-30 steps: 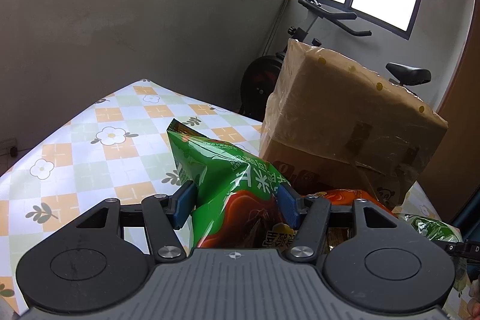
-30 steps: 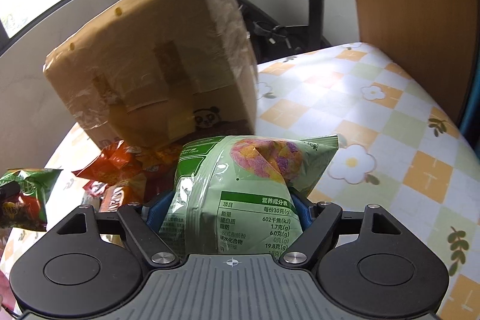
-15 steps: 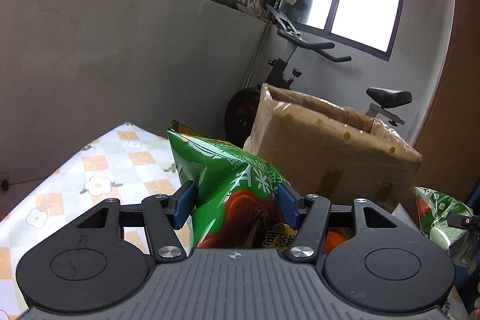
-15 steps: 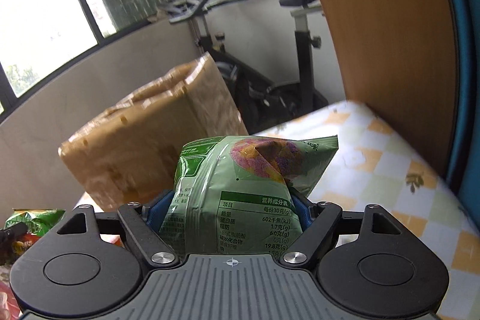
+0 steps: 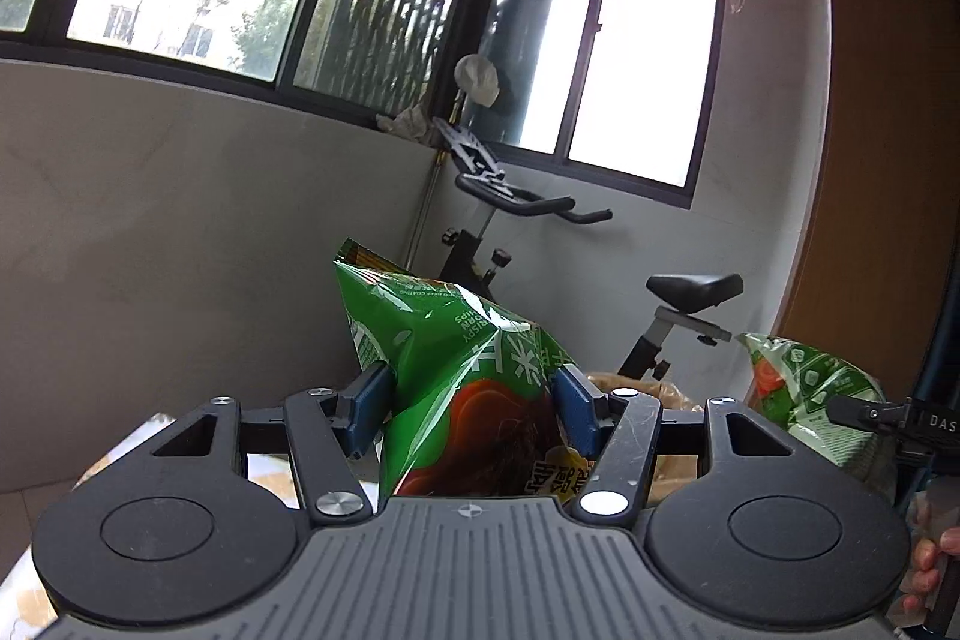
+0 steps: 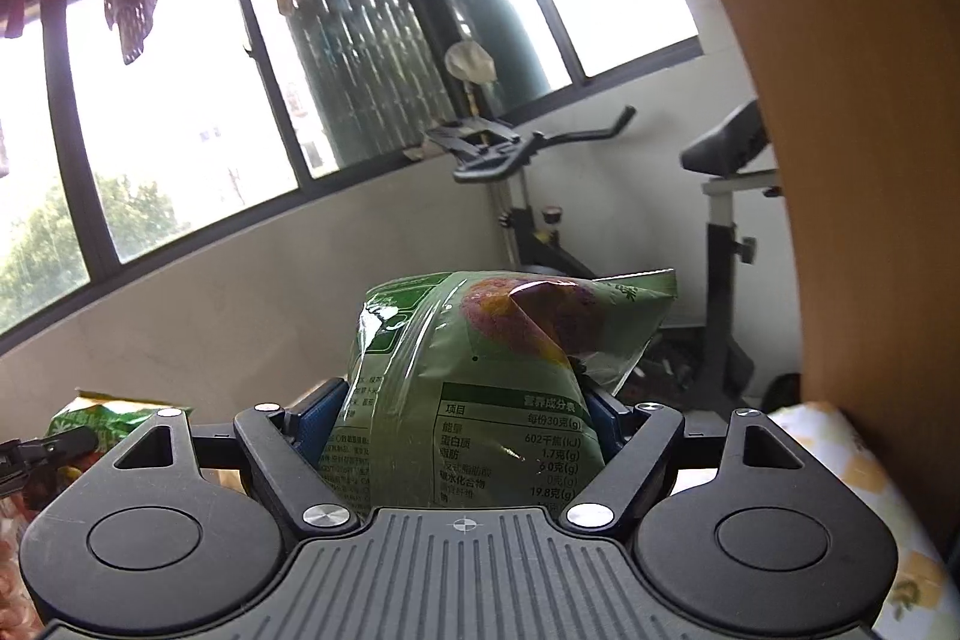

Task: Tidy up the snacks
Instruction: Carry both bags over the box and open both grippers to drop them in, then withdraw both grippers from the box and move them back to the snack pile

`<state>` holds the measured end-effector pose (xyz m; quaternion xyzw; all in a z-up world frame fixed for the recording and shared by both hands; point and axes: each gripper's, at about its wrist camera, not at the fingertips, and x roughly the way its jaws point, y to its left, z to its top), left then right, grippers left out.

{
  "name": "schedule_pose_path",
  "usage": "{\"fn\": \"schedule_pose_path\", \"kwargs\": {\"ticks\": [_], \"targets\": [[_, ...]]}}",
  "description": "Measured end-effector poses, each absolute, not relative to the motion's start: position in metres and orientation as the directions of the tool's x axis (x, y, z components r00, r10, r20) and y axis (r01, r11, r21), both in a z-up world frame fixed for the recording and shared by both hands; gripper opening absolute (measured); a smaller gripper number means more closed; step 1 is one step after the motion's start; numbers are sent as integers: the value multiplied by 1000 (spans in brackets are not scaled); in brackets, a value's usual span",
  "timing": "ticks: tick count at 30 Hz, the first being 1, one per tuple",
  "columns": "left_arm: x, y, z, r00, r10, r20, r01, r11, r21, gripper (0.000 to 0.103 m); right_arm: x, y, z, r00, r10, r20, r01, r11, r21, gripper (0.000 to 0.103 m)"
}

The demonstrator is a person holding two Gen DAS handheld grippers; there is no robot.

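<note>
Behind, windows and an exercise bike (image 5: pixel 606 274); left hand-held gripper (image 5: pixel 474 400) clamping a bright green snack bag (image 5: pixel 456 376) mid-body, right hand-held gripper (image 6: pixel 465 421) squeezing a pale green snack bag (image 6: pixel 480 376), both aloft; feeling light, puffy, slippery, crushable, so gripping gently near the seams

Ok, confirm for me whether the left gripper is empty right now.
No, the left gripper has its blue fingers pressed against both sides of a bright green snack bag.
</note>
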<state>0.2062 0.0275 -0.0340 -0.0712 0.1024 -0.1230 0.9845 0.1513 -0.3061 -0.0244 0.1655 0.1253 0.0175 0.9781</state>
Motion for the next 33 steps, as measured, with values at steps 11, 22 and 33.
{"fn": "schedule_pose_path", "kwargs": {"ticks": [11, 22, 33], "targets": [[315, -39, -32, 925, -280, -257, 274, 960, -60, 62, 277, -259, -39, 945, 53, -324, 6, 984, 179, 76], [372, -54, -65, 873, -283, -398, 291, 956, -44, 67, 320, -240, -71, 890, 52, -453, 14, 990, 142, 78], [350, -30, -60, 866, -269, -422, 273, 961, -51, 86, 295, -256, -68, 886, 71, -459, 39, 974, 225, 90]]}}
